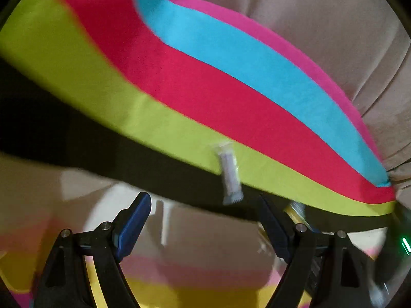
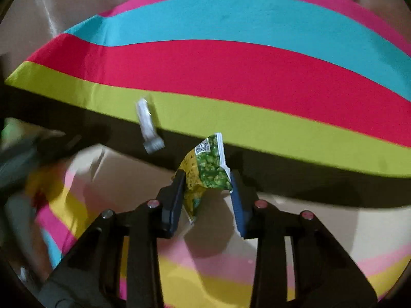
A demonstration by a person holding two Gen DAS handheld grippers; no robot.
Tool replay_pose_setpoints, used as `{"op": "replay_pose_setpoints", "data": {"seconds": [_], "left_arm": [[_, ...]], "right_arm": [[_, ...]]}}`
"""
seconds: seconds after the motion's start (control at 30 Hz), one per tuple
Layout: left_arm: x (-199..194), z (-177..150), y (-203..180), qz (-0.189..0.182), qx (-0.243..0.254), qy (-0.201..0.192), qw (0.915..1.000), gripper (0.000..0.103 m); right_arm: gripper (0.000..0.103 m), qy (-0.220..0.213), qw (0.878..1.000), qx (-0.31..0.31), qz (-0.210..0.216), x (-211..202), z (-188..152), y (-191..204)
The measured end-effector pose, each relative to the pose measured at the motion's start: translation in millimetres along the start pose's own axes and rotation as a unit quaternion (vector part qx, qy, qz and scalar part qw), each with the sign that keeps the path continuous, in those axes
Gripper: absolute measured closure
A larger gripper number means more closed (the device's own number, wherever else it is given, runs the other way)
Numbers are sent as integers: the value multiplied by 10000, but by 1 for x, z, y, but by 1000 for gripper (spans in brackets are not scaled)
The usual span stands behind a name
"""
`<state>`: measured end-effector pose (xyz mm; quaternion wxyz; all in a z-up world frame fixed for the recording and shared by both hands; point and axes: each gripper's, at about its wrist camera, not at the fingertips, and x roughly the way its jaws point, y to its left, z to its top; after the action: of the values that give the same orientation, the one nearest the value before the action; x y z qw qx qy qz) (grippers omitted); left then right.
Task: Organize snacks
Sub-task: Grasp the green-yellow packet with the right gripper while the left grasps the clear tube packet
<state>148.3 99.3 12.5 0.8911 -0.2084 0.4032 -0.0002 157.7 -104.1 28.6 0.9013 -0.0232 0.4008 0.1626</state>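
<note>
Green-and-yellow snack packet [image 2: 205, 172] sits pinched in our right gripper [image 2: 208, 192]; our left gripper [image 1: 205, 210] gapes empty near a white wrapper [image 1: 230, 174] overhanging the striped surface [image 1: 179, 82] edge.

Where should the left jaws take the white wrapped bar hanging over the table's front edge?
Grip the white wrapped bar on its lower half, which sticks out past the lime stripe with open space around it. Come from the front, jaws across its narrow width, just above the crimped end. The left gripper is open and empty; the right gripper holds the green snack packet.
</note>
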Motion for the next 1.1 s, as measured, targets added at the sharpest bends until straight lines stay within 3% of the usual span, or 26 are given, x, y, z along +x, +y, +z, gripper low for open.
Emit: {"op": "replay_pose_setpoints", "data": {"seconds": [0.13,0.2,0.23,0.27,0.3,0.4,0.63,0.77,0.97,1.1], "left_arm": [[39,10,-27,266,73,-24,9996,18],[56,10,-37,802,280,-77,9964,23],[56,7,-42,908,349,-60,9952,33],[50,2,-46,899,382,-23,9952,77],[43,-4,-47,728,369,91,9966,88],[7,-33,-50,530,572,133,9969,89],[-122,-105,-70,596,1240,-585,9888,89],[-197,-142,-95,484,1475,-1079,9820,89],[-275,-179,-121,218,1698,-1598,9722,89],[-337,-191,-126,54,1777,-2166,9599,89]], "right_arm": [[65,-17,9999,134,74,-30,-29,-28],[65,-39,9995,285,118,-43,-39,-37],[65,-37,9993,345,100,-46,-39,-40],[65,-59,9991,415,111,-51,-43,-43],[65,-99,9986,499,160,-57,-47,-45],[65,-161,9967,747,267,-77,-58,-54],[65,-373,9940,913,462,-146,-100,-34],[65,-753,9927,861,372,-206,-123,-35],[65,-1376,9871,794,197,-294,-143,-30],[65,-1988,9780,630,96,-364,-149,-18]]}}
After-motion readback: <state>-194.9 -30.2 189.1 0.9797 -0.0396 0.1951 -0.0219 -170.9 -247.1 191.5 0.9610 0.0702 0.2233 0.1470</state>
